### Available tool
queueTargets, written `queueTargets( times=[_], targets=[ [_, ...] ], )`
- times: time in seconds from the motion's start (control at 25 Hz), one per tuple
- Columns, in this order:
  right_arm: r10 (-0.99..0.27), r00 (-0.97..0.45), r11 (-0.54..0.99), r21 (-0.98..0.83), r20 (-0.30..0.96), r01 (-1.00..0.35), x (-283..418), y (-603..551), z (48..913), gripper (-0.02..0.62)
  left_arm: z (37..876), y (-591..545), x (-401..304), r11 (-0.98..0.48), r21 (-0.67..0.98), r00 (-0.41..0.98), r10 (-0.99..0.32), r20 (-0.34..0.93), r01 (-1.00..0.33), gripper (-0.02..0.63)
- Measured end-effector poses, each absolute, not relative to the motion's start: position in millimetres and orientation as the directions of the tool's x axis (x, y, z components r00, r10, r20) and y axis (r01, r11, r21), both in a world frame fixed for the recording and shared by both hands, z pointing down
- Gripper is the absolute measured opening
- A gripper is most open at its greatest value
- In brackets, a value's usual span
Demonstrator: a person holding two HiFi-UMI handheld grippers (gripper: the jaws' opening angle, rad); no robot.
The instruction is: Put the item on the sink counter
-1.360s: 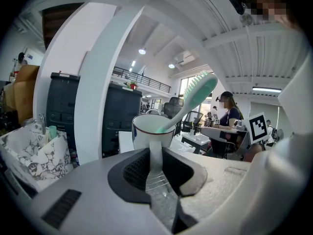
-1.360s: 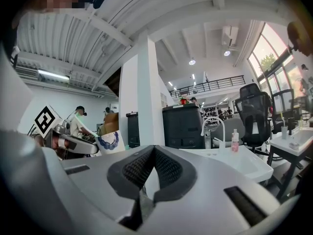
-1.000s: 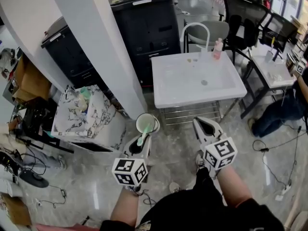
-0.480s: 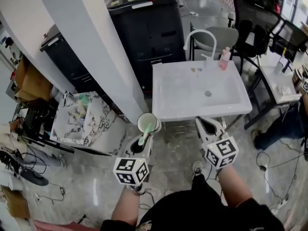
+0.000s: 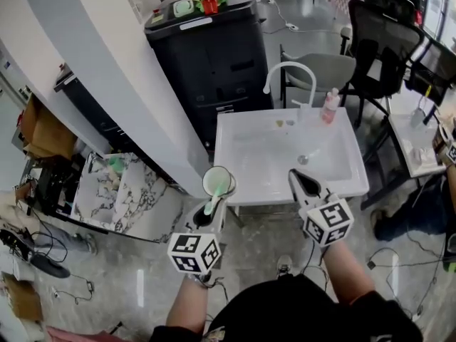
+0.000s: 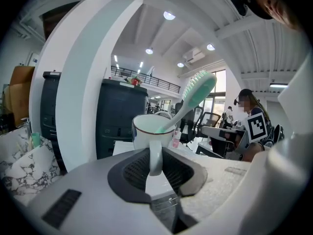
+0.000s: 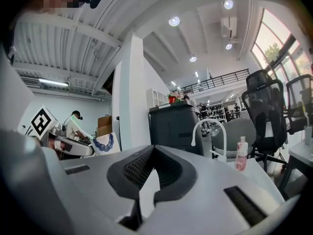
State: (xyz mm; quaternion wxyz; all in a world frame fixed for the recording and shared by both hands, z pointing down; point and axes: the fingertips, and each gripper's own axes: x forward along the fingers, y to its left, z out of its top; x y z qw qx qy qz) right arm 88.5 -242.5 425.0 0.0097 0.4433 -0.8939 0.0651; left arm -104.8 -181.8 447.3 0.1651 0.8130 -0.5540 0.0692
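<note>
Sink [image 5: 246,191] closer, mug handle [image 6: 155,156] between jaws

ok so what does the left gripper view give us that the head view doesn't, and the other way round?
Left gripper view only: the left hand-held gripper closed on the handle of the cup, the bristles of the toothbrush from the side, and the ceiling lights.
Head view only: the right hand-held gripper, the top of the sink counter with its drain, and the floor.
Both: the cup, the toothbrush in it, the black cabinet and the pink bottle.
</note>
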Motion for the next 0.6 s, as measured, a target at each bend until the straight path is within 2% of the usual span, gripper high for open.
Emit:
queueTargets(
  times=[0.6],
  targets=[
    [-0.767, -0.636, 0.629, -0.104, 0.077, -0.771, 159, -304, 421, -0.002, 441, -244, -32, -0.3, 0.186, 0.344, -0.896, 0.281, -0.935, 0.067]
  ],
)
